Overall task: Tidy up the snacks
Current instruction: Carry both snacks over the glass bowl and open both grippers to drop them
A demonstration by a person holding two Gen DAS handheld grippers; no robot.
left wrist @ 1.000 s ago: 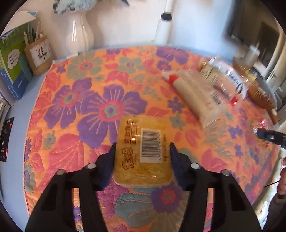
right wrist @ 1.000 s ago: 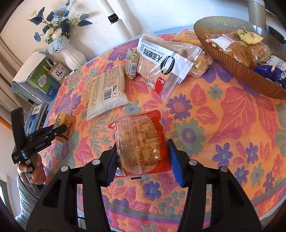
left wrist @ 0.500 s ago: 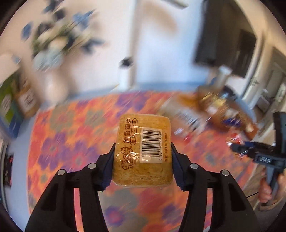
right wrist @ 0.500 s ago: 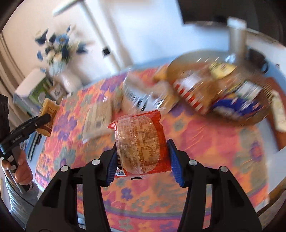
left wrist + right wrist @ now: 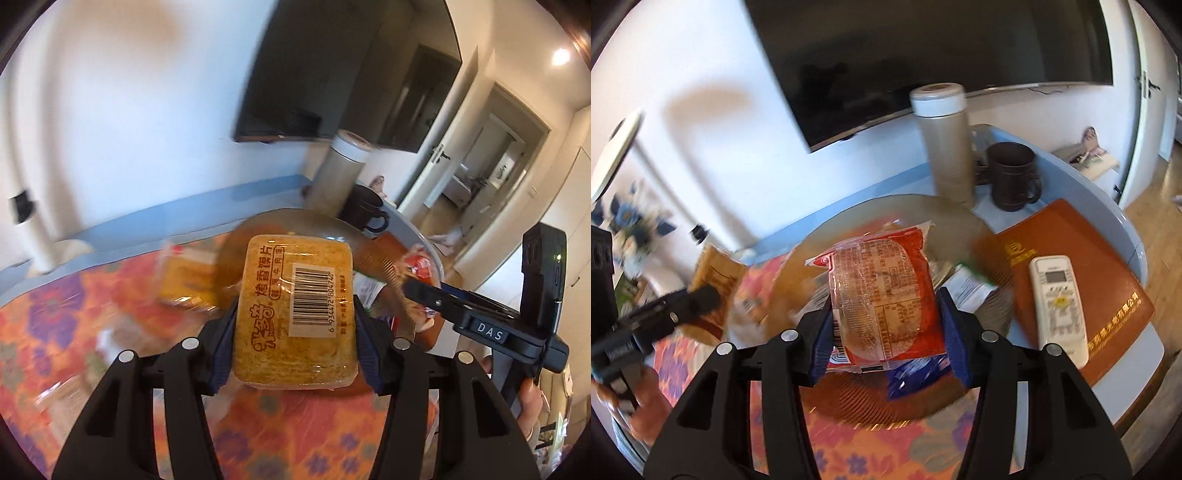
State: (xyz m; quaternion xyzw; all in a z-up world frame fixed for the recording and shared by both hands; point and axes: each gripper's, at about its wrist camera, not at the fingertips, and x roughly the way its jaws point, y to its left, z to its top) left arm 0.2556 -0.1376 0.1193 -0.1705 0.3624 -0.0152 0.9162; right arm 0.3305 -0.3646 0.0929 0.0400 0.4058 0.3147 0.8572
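My left gripper (image 5: 293,314) is shut on a yellow snack pack (image 5: 273,266) with a barcode label, held in the air in front of an amber glass bowl (image 5: 332,221). My right gripper (image 5: 884,301) is shut on a red wrapped bun pack (image 5: 879,266), held over the same bowl (image 5: 857,406), where a blue pack (image 5: 916,373) and other blurred packs lie. The left wrist view shows the right gripper (image 5: 410,286) at the right with the red pack (image 5: 421,264). The right wrist view shows the left gripper (image 5: 709,295) at the left with the yellow pack (image 5: 716,269).
Behind the bowl stand a tall metal flask (image 5: 942,144) and a dark mug (image 5: 1012,177). A white remote (image 5: 1058,306) lies on a brown folder (image 5: 1108,266) to the right. More snack packs (image 5: 188,280) lie blurred on the flowered cloth (image 5: 55,314). A television hangs on the wall.
Both grippers have risen and swung to the right across the table, away from the vase and towards the bowl. Each still holds its pack.
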